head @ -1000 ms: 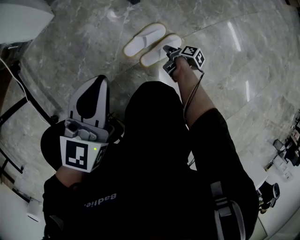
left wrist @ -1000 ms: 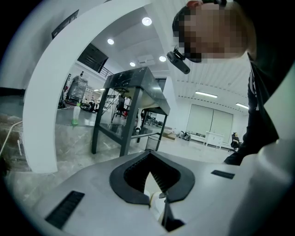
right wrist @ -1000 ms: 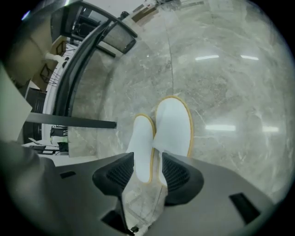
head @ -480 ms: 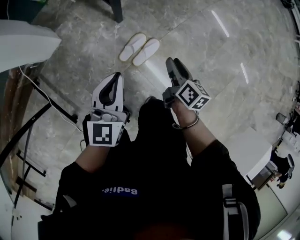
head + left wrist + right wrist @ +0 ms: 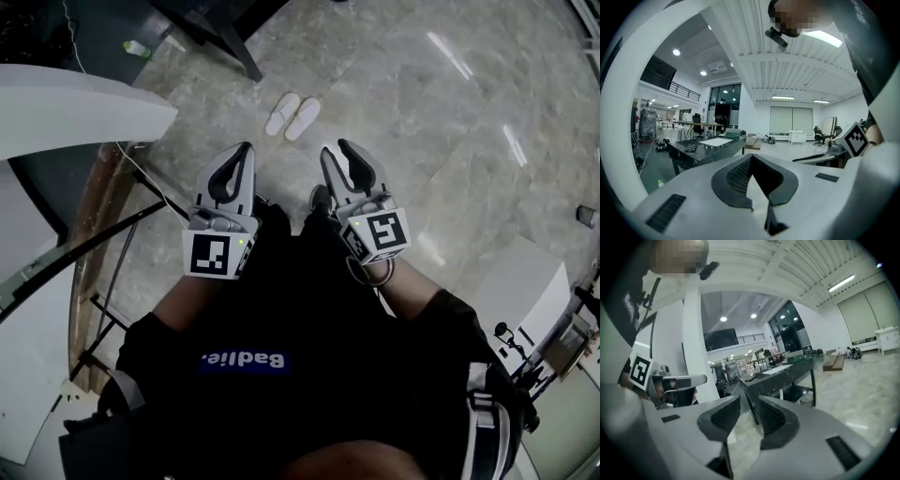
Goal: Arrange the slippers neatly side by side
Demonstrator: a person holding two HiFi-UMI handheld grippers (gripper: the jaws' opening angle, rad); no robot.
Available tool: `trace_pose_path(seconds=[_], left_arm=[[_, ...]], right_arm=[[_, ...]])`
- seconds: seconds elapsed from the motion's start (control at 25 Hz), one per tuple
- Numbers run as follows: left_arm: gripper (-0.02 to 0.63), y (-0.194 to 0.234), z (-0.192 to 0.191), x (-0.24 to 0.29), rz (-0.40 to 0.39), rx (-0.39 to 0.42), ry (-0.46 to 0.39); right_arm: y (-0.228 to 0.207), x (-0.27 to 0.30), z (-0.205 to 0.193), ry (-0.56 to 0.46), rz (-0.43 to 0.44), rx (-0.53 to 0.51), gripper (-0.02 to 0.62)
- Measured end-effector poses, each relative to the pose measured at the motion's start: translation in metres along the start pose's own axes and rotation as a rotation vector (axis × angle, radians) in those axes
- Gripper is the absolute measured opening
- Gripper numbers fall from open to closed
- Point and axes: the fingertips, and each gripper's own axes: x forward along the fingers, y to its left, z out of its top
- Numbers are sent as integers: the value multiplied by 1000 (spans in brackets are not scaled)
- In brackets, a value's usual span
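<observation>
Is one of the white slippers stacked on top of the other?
No, the two white slippers lie side by side on the floor, neither one resting on the other.

We find the pair of white cloth slippers [image 5: 292, 117] at upper centre of the frame, side by side and touching, on the grey marble floor [image 5: 422, 122]. A slanted black table leg [image 5: 234, 49] stands just upper left of them, and a white curved panel [image 5: 75, 108] fills the left edge.

Large open workspace hall: polished marble floor [image 5: 403, 122], dark worktable [image 5: 708, 146], office chair [image 5: 697, 122], balcony railing [image 5: 685, 91], ceiling strip lights [image 5: 783, 97].
</observation>
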Motion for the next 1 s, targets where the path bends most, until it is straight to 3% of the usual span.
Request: trace_pose_path(seconds=[0.08, 0.2, 0.52, 0.72, 1.0], left_arm=[[-14, -7, 36, -15, -18, 25, -39], [-14, -19, 69, -33, -64, 11, -83], [-14, -20, 70, -80, -296, 25, -35], [-14, -14, 79, -98, -322, 30, -23], [-14, -26, 87, -107, -320, 22, -66]], right_arm=[[13, -21, 35, -50, -4, -50, 99], [24, -42, 65, -88, -73, -89, 0], [86, -71, 74, -126, -275, -74, 0], [124, -77, 79, -129, -280, -79, 0], [130, -83, 84, -122, -275, -121, 0]])
